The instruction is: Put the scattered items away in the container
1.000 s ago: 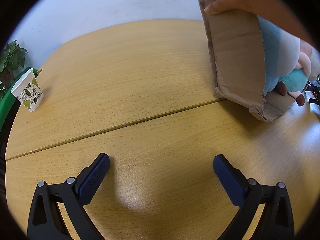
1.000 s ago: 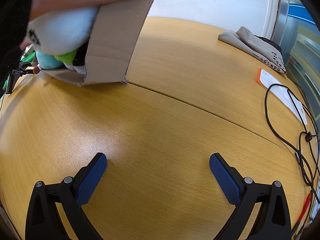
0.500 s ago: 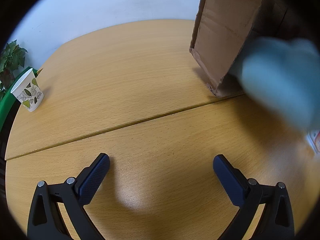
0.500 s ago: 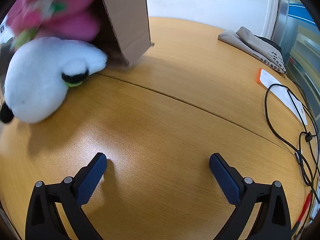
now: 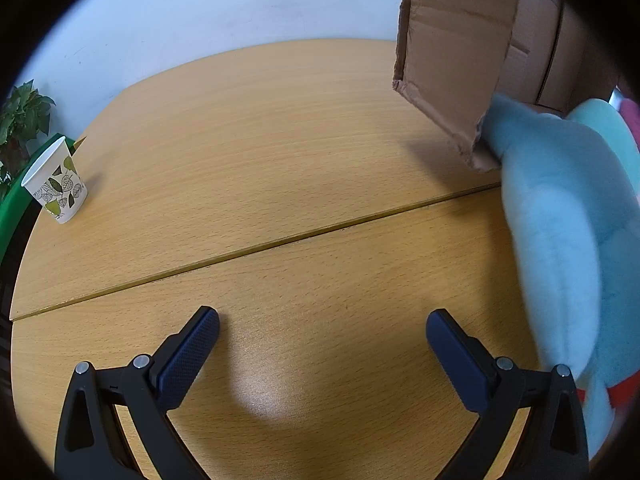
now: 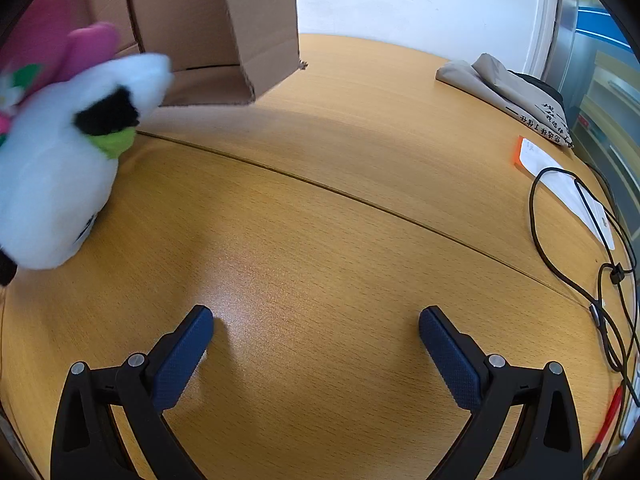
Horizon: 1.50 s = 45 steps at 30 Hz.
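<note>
A brown cardboard box [image 5: 452, 52] is tipped up above the wooden table at the upper right of the left wrist view; it also shows at the upper left of the right wrist view [image 6: 224, 28]. A light blue plush toy [image 5: 560, 216] lies below its opening at the right edge. In the right wrist view a white plush toy [image 6: 60, 168] with a black and green patch lies at the left, with a pink plush toy [image 6: 60, 52] behind it. My left gripper [image 5: 322, 332] and my right gripper [image 6: 316, 330] are open and empty over bare table.
A paper cup [image 5: 54, 186] with leaf print stands at the table's left edge, by a green plant [image 5: 24, 120]. In the right wrist view a folded beige cloth [image 6: 508, 88], a white and orange paper [image 6: 560, 176] and black cables [image 6: 592, 264] lie at the right.
The box has been tipped up and raised, and the plush toys have spilled out of it onto the table. The hand on the box is out of view. Both grippers have stayed still.
</note>
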Each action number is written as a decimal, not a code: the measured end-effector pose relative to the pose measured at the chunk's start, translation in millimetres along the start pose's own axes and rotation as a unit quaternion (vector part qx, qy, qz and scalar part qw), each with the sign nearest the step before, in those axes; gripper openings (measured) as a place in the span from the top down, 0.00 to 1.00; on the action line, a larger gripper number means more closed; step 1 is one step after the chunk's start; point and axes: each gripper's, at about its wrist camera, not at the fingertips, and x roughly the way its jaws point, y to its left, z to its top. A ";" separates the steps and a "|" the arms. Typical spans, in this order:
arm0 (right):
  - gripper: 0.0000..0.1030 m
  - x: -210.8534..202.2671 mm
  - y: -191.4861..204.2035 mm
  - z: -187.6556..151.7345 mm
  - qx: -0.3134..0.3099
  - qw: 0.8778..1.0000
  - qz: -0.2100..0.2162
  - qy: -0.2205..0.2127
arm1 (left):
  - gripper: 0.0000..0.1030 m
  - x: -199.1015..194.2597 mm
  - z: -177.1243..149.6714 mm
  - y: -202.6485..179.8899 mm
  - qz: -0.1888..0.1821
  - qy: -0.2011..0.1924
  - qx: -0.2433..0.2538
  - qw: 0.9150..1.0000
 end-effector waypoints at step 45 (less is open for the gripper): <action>0.00 1.6 2.5 2.5 0.018 1.000 -0.015 0.000 | 0.00 -0.2 -6.5 0.1 0.000 -0.001 0.000 1.000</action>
